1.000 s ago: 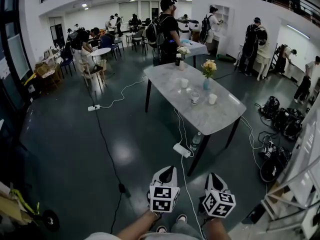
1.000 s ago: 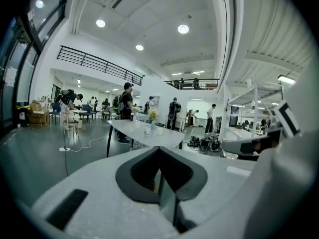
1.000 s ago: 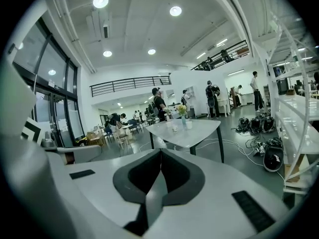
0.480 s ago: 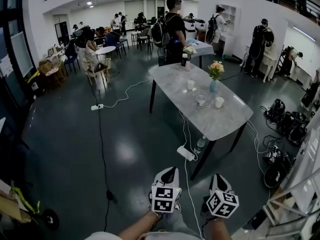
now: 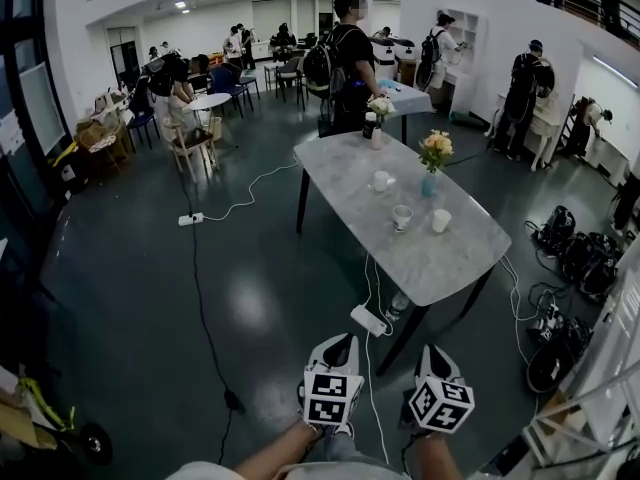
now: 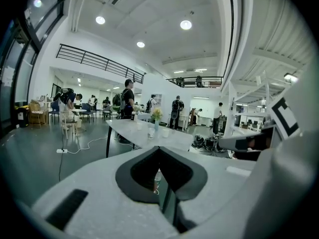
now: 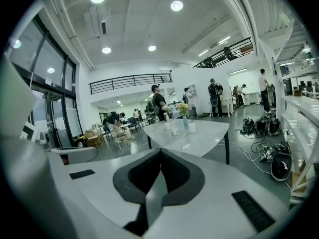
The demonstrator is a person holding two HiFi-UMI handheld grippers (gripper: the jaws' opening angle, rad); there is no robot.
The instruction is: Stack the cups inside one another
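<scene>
Three small pale cups (image 5: 402, 217) stand apart and unstacked beside a slim blue vase of yellow flowers (image 5: 431, 173) on the long, grey marble-patterned worktop (image 5: 440, 263), well ahead of both grippers. The matte white left gripper (image 5: 340, 340) and right gripper (image 5: 428, 353) each have their fingers pressed together on nothing. A glossy dark floor (image 5: 200, 298) crossed by white cables spreads through the bright, white-walled hall.

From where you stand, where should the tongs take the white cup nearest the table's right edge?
Probably at its rim on the near side: the white cup stands upright, mouth up, apart from the neighbouring cup. Come from the near end of the table; the flower vase stands just beyond the cup.
</scene>
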